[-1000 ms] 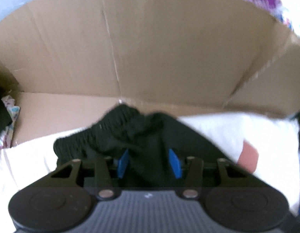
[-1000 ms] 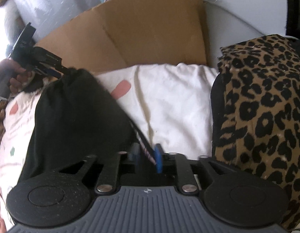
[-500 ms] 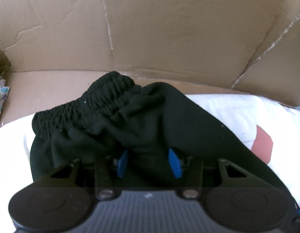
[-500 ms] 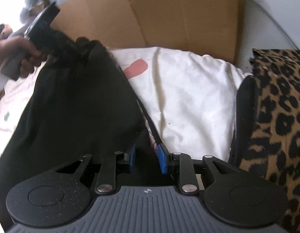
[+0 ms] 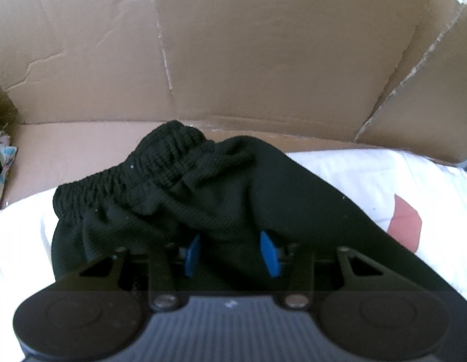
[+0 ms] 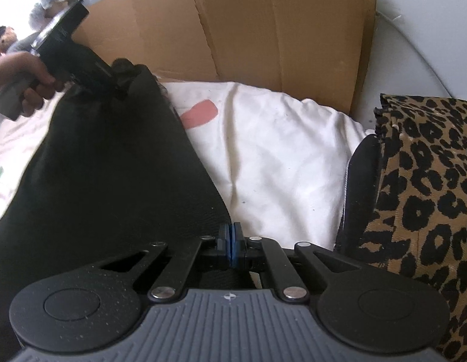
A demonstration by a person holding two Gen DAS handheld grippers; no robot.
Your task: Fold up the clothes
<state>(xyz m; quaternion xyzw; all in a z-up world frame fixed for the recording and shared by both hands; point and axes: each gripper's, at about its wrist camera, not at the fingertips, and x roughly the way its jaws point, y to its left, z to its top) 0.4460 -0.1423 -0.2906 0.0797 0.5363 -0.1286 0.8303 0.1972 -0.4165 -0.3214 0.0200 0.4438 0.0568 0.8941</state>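
- The black shorts (image 6: 112, 181) lie stretched across the white sheet (image 6: 278, 157), in front of the cardboard box (image 5: 233, 60), with one gripper at each end; I judge they are being pulled flat so a fold can be made cleanly.
- The left gripper (image 5: 230, 252) sits at the waistband (image 5: 136, 178) end. Its blue pads (image 5: 269, 253) stand apart with a bunch of black cloth filling the gap between them, so it looks like a loose hold on gathered fabric; whether the pads actually press the cloth I cannot tell.
- The right gripper (image 6: 231, 242) has its two blue pads pressed together. The shorts' edge runs right up to them, so it probably pinches a thin hem, but the cloth between the pads is not visible.
- In the right wrist view the person's left hand (image 6: 25, 81) grips the other tool's handle, lifting the waistband end a little above the sheet.
- A leopard-print garment (image 6: 420, 187) lies to the right, apart from the shorts, likely waiting its turn or already done.
- Hidden or unclear: the shorts' lower edge is cut off by the tool bodies, and the far left of the right wrist view is washed out by glare.
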